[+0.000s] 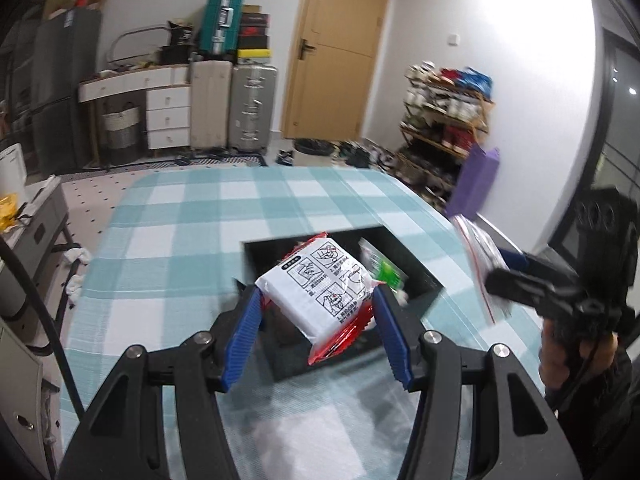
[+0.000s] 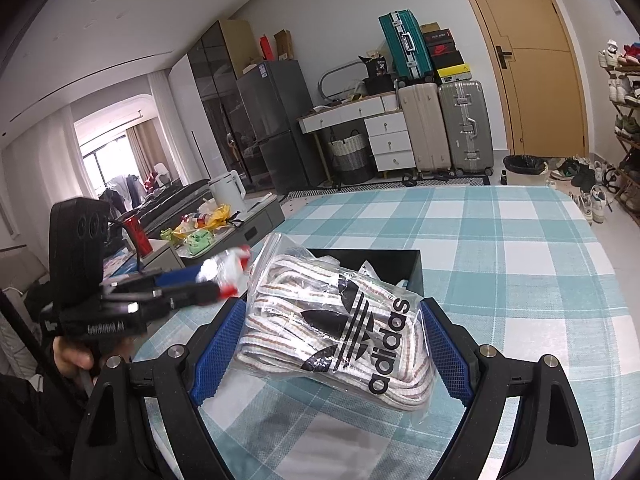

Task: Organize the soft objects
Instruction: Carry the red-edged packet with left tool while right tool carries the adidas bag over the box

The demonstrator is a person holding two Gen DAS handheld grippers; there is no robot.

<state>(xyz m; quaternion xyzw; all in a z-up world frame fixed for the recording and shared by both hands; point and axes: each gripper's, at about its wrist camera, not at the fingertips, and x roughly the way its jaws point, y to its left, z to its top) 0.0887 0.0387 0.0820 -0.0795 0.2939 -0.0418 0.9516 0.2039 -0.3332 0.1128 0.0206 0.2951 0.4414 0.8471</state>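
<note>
My left gripper is shut on a white packet with red ends, held tilted above an open black box on the checked table. A green and white packet lies inside the box. My right gripper is shut on a clear zip bag of striped socks with a black logo, just in front of the black box. In the left wrist view the right gripper hangs to the right of the box with the bag. The left gripper shows at the left in the right wrist view.
A teal and white checked cloth covers the table. A purple block stands past the table's right edge by a shoe rack. A low grey side table with clutter sits to the left. Suitcases and a door stand behind.
</note>
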